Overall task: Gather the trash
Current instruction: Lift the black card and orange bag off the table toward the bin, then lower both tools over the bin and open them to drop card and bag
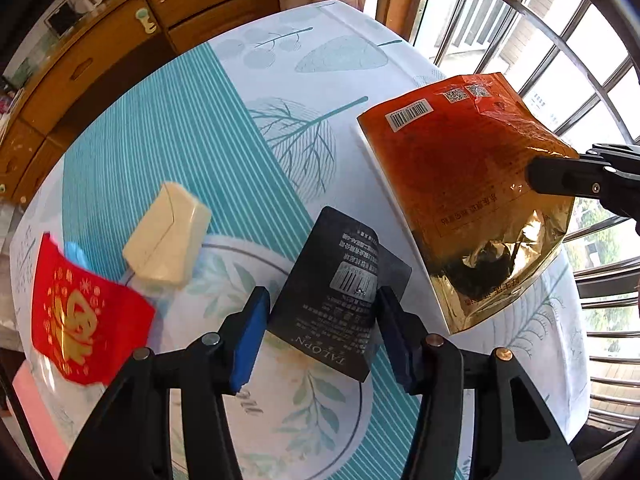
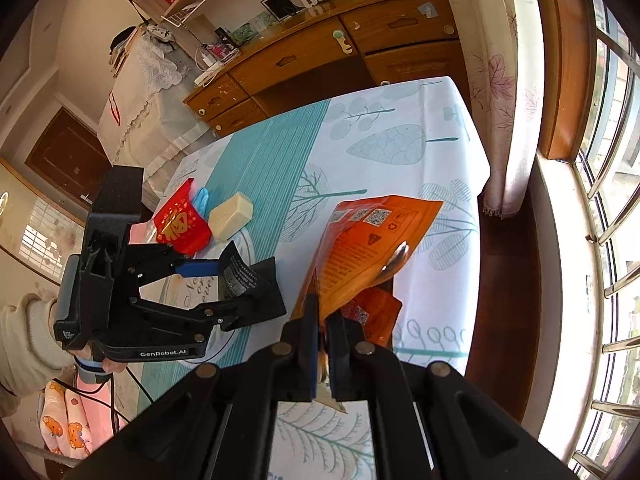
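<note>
My left gripper (image 1: 322, 320) is shut on a black carton (image 1: 338, 292) printed TALOPN and holds it above the table; it also shows in the right wrist view (image 2: 248, 280). My right gripper (image 2: 323, 344) is shut on the edge of an orange and gold foil bag (image 2: 360, 248), held up with its open mouth toward the left gripper (image 1: 472, 184). A cream box (image 1: 168, 236), a red packet (image 1: 84, 316) and a blue glove (image 1: 78, 254) lie on the table at the left.
The table has a teal and white leaf-print cloth (image 1: 240, 120). A wooden sideboard (image 2: 340, 56) stands behind it. A barred window (image 1: 560, 40) and a curtain (image 2: 508, 120) are at the right. A white board (image 1: 384, 184) lies under the bag.
</note>
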Motion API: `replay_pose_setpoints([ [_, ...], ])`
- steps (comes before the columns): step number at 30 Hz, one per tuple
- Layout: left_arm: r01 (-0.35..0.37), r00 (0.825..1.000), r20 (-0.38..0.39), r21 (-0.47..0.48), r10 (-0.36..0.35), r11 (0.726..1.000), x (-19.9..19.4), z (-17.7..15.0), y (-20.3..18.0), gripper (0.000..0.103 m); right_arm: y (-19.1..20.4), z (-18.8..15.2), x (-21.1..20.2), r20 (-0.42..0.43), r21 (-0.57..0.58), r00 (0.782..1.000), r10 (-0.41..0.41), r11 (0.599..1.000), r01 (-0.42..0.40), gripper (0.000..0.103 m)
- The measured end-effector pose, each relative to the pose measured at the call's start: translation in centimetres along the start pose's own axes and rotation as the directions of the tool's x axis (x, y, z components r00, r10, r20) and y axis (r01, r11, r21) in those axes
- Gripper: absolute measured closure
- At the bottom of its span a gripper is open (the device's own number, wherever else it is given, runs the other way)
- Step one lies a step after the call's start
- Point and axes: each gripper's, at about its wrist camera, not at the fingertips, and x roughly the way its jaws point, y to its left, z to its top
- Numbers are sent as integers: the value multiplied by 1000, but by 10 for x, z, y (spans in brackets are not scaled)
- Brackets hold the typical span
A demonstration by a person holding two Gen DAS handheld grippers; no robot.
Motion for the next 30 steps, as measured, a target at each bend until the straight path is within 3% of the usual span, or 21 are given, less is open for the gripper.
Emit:
replay_pose_setpoints([
  [8, 50, 997, 68, -108, -43, 993, -53, -76, -12, 51, 54, -49, -32, 28, -16, 1000, -13, 1000, 13, 100],
  [13, 76, 990, 131, -146, -57, 986, -98, -137, -23, 51, 111, -99, -65, 65, -46, 998, -22, 999, 25, 100],
  [17, 89, 983, 173, -158, -61, 983, -132, -194, -29, 51, 163, -154, -88, 83, -78, 996, -45, 996, 51, 100],
  [23, 109, 974, 216, -158, -73, 981, -173, -307, -42, 51, 239, -254, -108, 75, -131, 994, -81, 987, 90, 100],
  [30, 133, 980, 170, -188, -101, 973, -183, -420, -61, 51, 299, -355, -103, -53, -212, 993, -101, 973, 88, 100],
])
